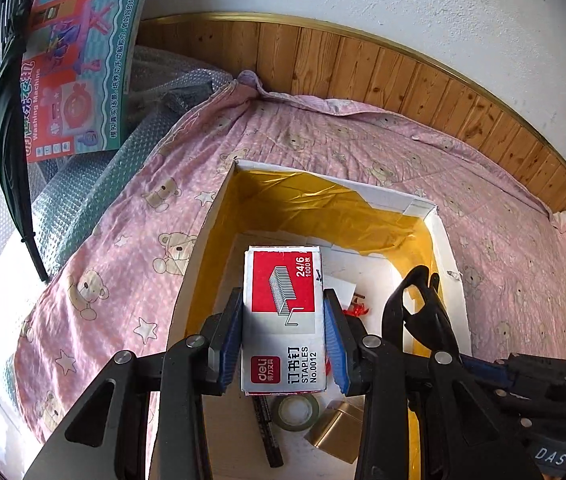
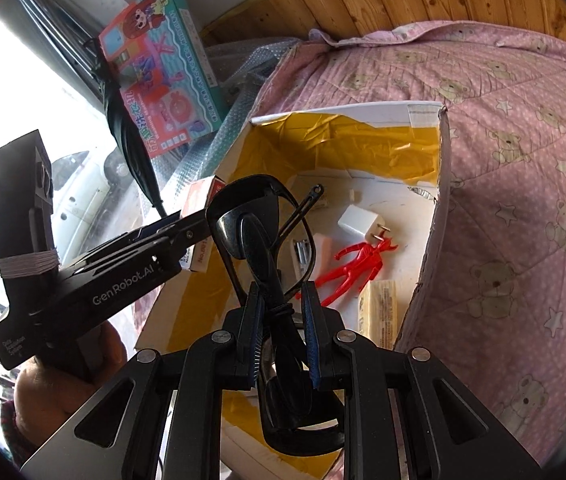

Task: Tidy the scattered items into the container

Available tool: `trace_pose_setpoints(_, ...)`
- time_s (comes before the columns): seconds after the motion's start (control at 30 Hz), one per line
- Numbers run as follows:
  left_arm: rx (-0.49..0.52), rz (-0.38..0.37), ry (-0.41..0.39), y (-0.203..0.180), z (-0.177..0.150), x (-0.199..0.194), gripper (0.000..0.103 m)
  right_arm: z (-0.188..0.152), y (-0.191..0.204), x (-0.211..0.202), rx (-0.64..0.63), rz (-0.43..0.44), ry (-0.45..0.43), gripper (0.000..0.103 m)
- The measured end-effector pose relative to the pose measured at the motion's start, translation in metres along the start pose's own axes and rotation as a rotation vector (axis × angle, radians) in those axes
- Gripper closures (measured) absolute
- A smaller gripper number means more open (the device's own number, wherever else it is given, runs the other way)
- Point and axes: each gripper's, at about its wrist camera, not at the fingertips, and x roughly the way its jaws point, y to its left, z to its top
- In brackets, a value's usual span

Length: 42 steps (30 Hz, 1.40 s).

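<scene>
While both hang over the yellow-lined box (image 1: 457, 272) at frame centre, left gripper (image 1: 285, 336) fingers clamp a staples box (image 1: 283, 300); right gripper (image 2: 281, 336) fingers clamp black glasses (image 2: 259, 240).

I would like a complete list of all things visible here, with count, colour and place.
staples box: 1, red and white, held over container
glasses: 1, black, held over container
container: 1, white, yellow lining, on quilt
figure: 1, red, in container
charger plug: 1, white, in container
tape roll: 1, greenish, in container
quilt: 1, pink
toy box: 1, teal, far left
left claw: black
right claw: black
</scene>
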Motion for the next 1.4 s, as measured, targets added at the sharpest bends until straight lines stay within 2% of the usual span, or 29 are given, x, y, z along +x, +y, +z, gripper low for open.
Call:
trace_pose_setpoints(0.2,0.038,-0.028,0.069,-0.003,-0.037,0.000,0.064,0.025,-0.001,0.005,-0.038,-0.036,-0.017,0.084)
trace_pose_setpoints(0.37,0.052,-0.020,0.115,-0.003,-0.064,0.005,0.064,0.051,0.000,0.018,-0.210,-0.119,-0.015,0.084)
trace_pose_setpoints(0.43,0.065,-0.008,0.114,-0.005,-0.067,0.003,0.064,0.059,0.001,0.024,-0.291,-0.175,-0.011,0.084)
trace_pose_setpoints(0.63,0.098,0.011,0.114,-0.005,-0.069,0.001,0.064,0.083,0.005,0.038,-0.426,-0.131,0.015,0.084)
trace_pose_setpoints(0.83,0.093,-0.007,0.132,-0.004,-0.072,0.004,0.064,0.090,0.009,0.056,-0.545,-0.175,0.036,0.083)
trace_pose_setpoints(1.07,0.084,0.004,0.138,-0.006,-0.071,0.008,0.064,0.090,0.000,0.069,-0.569,-0.224,0.022,0.078)
trace_pose_setpoints(1.1,0.079,0.015,0.136,-0.005,-0.071,0.009,0.063,0.090,-0.002,0.069,-0.560,-0.236,0.008,0.072)
trace_pose_setpoints(1.13,0.073,0.026,0.131,-0.005,-0.070,0.009,0.061,0.091,-0.005,0.068,-0.545,-0.241,-0.002,0.066)
trace_pose_setpoints(1.2,0.063,0.037,0.134,-0.003,-0.069,0.009,0.040,0.092,-0.009,0.062,-0.515,-0.243,-0.020,0.065)
trace_pose_setpoints(1.23,0.055,0.045,0.127,-0.002,-0.069,0.008,0.038,0.092,-0.010,0.059,-0.503,-0.238,-0.023,0.065)
trace_pose_setpoints(1.4,0.036,0.045,0.115,0.004,-0.072,-0.001,0.038,0.085,-0.007,0.036,-0.452,-0.178,-0.040,0.065)
